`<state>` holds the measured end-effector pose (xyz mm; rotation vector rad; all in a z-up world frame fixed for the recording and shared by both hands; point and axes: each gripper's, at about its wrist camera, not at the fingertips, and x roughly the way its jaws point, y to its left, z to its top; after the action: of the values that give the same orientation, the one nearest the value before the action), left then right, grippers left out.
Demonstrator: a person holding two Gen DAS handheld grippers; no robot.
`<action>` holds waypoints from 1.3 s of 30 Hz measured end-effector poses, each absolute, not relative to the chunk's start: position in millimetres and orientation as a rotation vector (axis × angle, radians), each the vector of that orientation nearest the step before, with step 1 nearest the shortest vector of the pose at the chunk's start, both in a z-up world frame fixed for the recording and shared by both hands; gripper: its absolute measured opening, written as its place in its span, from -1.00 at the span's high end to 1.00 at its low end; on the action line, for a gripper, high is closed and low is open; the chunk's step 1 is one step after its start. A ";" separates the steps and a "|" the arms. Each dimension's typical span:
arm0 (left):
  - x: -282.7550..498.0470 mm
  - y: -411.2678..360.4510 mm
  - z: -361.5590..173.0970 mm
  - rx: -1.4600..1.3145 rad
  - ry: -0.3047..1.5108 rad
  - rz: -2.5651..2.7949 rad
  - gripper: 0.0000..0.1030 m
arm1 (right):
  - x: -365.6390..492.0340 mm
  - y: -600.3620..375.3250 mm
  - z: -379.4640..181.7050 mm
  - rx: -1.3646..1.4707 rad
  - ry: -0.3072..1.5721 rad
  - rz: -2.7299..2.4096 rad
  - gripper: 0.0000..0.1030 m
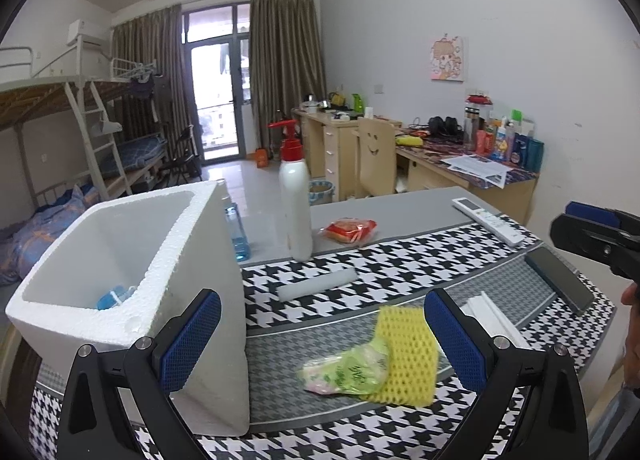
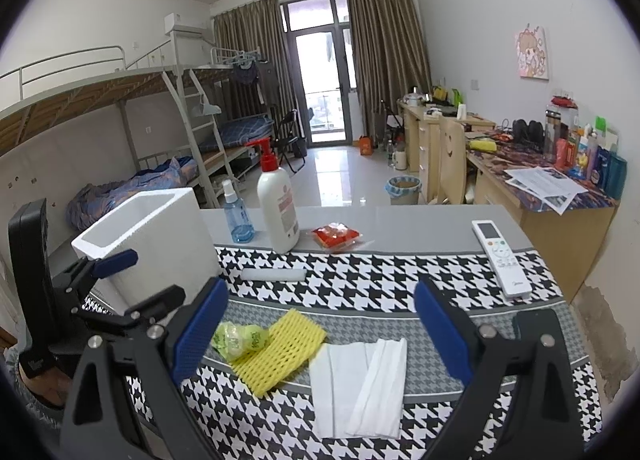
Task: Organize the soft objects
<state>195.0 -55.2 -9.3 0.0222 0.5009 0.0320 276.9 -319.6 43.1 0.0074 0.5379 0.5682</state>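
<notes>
On the houndstooth mat lie a yellow foam net (image 1: 408, 356) (image 2: 284, 348) and a green plastic packet (image 1: 348, 372) (image 2: 238, 338), touching each other. My left gripper (image 1: 322, 340) (image 2: 158, 274) is open just above them, beside the white foam box (image 1: 120, 260) (image 2: 152, 244). Something blue and white (image 1: 114, 298) rests inside the box. My right gripper (image 2: 320, 334) (image 1: 576, 228) is open over folded white foam sheets (image 2: 358, 384) (image 1: 492, 316), holding nothing. A white foam tube (image 1: 316, 284) (image 2: 274, 274) and a red packet (image 1: 350, 230) (image 2: 336, 236) lie farther back.
A white pump bottle (image 2: 278, 204) and a blue spray bottle (image 2: 238, 216) stand behind the mat. A remote (image 2: 500, 256) and a dark phone (image 1: 560, 284) lie at the right. Beyond the table are desks, a chair and bunk beds.
</notes>
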 end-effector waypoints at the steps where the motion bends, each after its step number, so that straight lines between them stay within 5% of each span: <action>1: 196.3 -54.1 -10.3 0.025 0.503 0.039 -0.98 | 277.8 -319.6 41.5 0.008 0.542 0.570 -0.86; 39: 302.5 -74.8 -50.8 0.012 0.699 0.033 -0.92 | 295.3 -344.7 -25.9 -0.030 0.697 0.558 -0.86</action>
<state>302.5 -74.8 -50.8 0.0124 0.6994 0.0333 295.3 -344.7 -25.9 -0.0302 0.6970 0.5580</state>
